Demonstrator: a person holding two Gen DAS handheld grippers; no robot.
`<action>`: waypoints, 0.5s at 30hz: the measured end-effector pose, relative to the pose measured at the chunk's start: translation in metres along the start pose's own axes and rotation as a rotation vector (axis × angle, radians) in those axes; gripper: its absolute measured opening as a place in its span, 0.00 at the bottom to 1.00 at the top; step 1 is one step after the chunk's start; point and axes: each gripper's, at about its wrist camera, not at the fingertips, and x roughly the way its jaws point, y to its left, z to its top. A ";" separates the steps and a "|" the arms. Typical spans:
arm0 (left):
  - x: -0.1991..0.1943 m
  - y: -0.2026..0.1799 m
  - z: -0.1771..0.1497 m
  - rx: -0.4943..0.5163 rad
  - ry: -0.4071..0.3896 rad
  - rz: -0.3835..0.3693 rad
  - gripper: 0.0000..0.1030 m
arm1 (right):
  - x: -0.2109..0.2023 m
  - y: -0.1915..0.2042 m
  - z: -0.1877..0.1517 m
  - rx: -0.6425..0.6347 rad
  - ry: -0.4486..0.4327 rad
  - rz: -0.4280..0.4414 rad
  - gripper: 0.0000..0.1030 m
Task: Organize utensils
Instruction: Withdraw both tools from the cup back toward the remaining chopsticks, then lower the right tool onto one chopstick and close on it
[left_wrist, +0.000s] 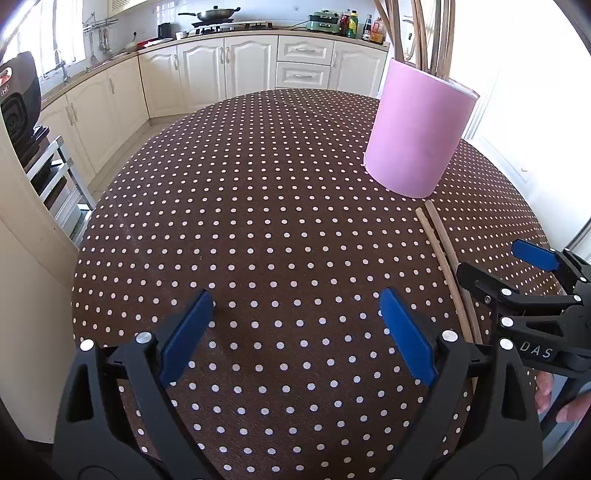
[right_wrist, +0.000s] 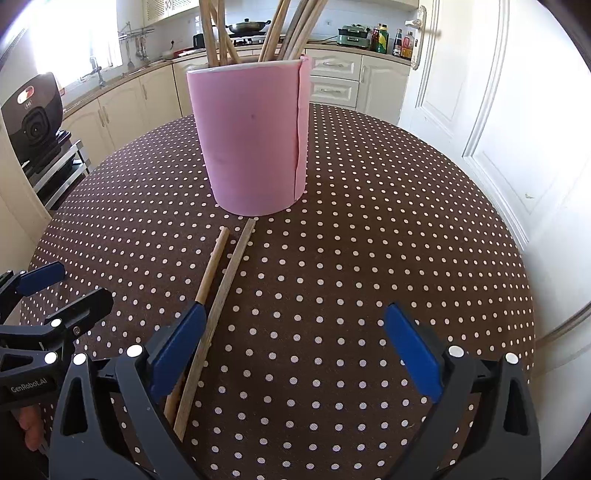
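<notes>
A pink cylindrical holder (left_wrist: 415, 133) (right_wrist: 255, 136) stands on the brown polka-dot table (left_wrist: 258, 206) (right_wrist: 369, 229), with several wooden chopsticks upright inside it. Two loose wooden chopsticks (left_wrist: 448, 266) (right_wrist: 221, 291) lie side by side on the cloth just in front of the holder. My left gripper (left_wrist: 297, 314) is open and empty over bare cloth, left of the chopsticks. My right gripper (right_wrist: 295, 332) is open and empty, its left finger (right_wrist: 177, 347) over the near ends of the loose chopsticks. It also shows in the left wrist view (left_wrist: 498, 262).
Cream kitchen cabinets (left_wrist: 229, 66) and a counter with a wok and bottles run along the back. A black appliance on a metal rack (right_wrist: 35, 122) stands to the left. A white door (right_wrist: 480, 110) is at the right.
</notes>
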 end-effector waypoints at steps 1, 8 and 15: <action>0.000 0.000 0.000 0.000 0.000 0.000 0.88 | -0.001 -0.001 -0.001 0.000 0.000 -0.001 0.91; -0.002 0.000 -0.001 -0.004 0.000 -0.002 0.88 | 0.001 0.012 -0.003 -0.057 0.018 -0.010 0.91; -0.003 0.002 -0.001 -0.013 0.003 0.002 0.88 | -0.006 0.019 -0.008 -0.095 -0.010 0.051 0.64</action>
